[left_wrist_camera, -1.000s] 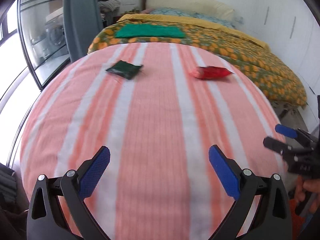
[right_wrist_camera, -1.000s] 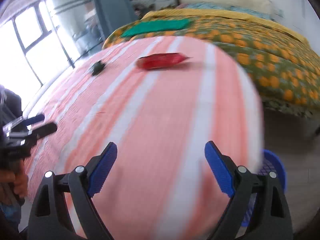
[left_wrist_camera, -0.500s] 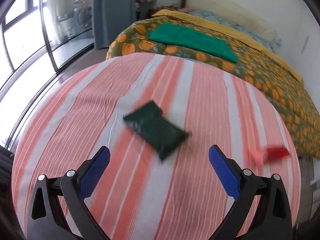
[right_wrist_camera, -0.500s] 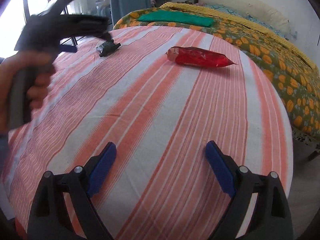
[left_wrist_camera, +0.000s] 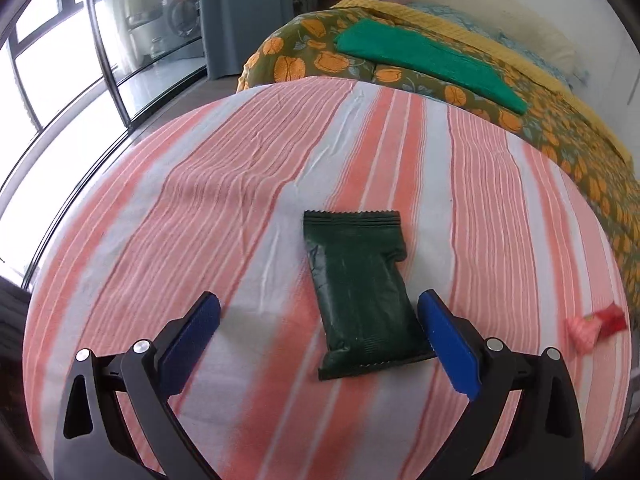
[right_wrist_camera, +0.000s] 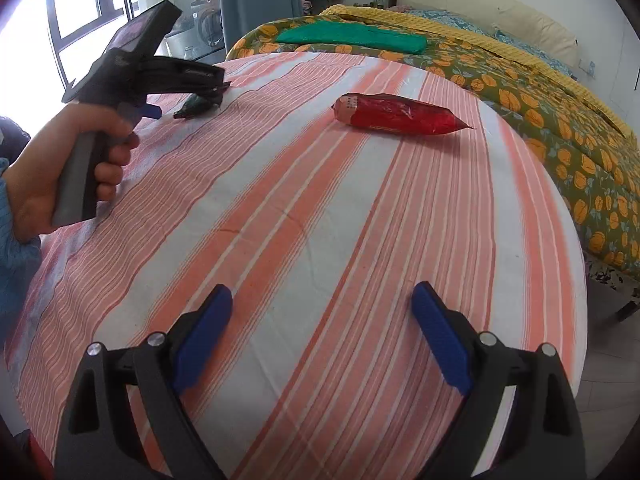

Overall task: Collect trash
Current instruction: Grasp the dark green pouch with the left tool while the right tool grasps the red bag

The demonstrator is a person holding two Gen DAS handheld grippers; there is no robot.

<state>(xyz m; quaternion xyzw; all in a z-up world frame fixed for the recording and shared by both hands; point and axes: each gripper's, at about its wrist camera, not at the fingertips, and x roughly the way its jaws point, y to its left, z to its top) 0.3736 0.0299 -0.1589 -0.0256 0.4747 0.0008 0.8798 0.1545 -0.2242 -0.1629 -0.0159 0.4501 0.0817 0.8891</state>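
Note:
A dark green snack packet point(left_wrist_camera: 360, 292) lies flat on the striped tablecloth point(left_wrist_camera: 200, 208). My left gripper point(left_wrist_camera: 320, 332) hangs open over it, and the packet's near end sits between the blue pads point(left_wrist_camera: 448, 344), close to the right one, untouched. In the right wrist view the same green packet point(right_wrist_camera: 196, 106) shows under the left tool's black nose, held by a hand point(right_wrist_camera: 60, 168). A red snack packet point(right_wrist_camera: 400, 115) lies farther right on the cloth; its end point(left_wrist_camera: 596, 322) shows at the left view's right edge. My right gripper point(right_wrist_camera: 322, 336) is open above bare cloth, well short of the red packet.
A bed with an orange-flowered cover point(right_wrist_camera: 560, 120) runs along the table's far and right side, with a folded green cloth point(right_wrist_camera: 352, 38) on it. Glass doors and windows point(left_wrist_camera: 60, 60) stand to the left. The table edge drops to the floor on the right point(right_wrist_camera: 600, 300).
The left gripper has swept across the table to the green packet, which now lies between its open pads. The right gripper dipped slightly toward the table, then held still.

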